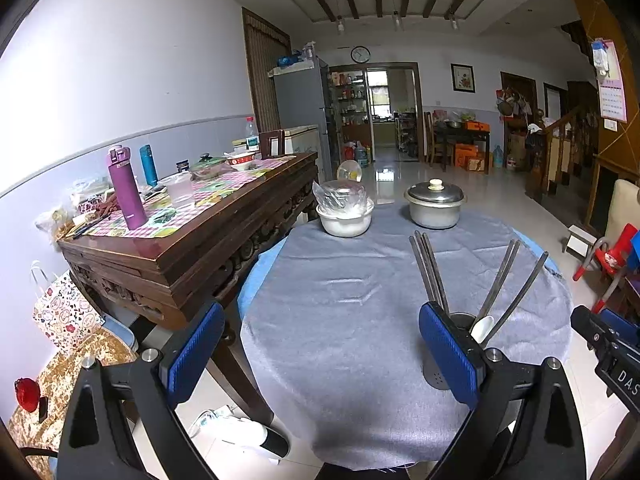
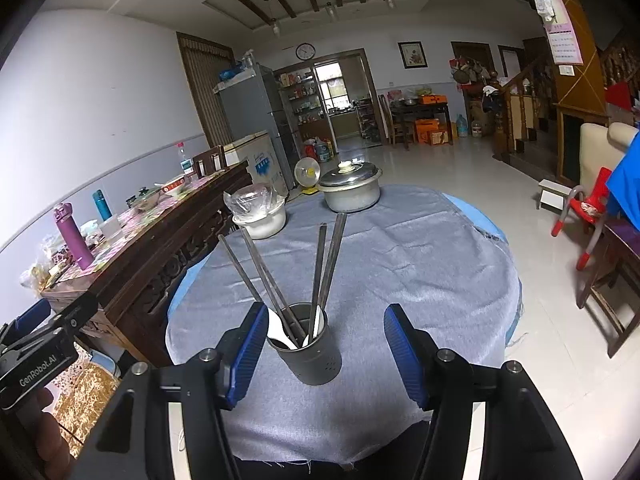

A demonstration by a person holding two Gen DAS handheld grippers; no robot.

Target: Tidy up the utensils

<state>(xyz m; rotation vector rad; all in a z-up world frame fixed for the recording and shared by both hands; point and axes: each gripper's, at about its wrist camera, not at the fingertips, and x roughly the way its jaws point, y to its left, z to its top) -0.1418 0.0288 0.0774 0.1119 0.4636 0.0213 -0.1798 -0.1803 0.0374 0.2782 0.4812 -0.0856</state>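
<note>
A grey metal utensil holder [image 2: 311, 347] stands near the front of the round table on a grey cloth [image 2: 400, 264]. It holds several dark chopsticks [image 2: 326, 264] and white spoons [image 2: 280, 334]. My right gripper [image 2: 326, 354] is open, its blue pads on either side of the holder, not touching it. In the left wrist view the holder [image 1: 460, 344] sits partly behind my right pad. My left gripper [image 1: 320, 356] is open and empty, to the left of the holder above the cloth.
A lidded metal pot [image 2: 352, 192] and a white bowl covered with plastic [image 2: 258, 210] stand at the table's far side. A wooden sideboard [image 1: 192, 240] with bottles stands to the left. A red child's chair [image 2: 588, 208] stands on the right.
</note>
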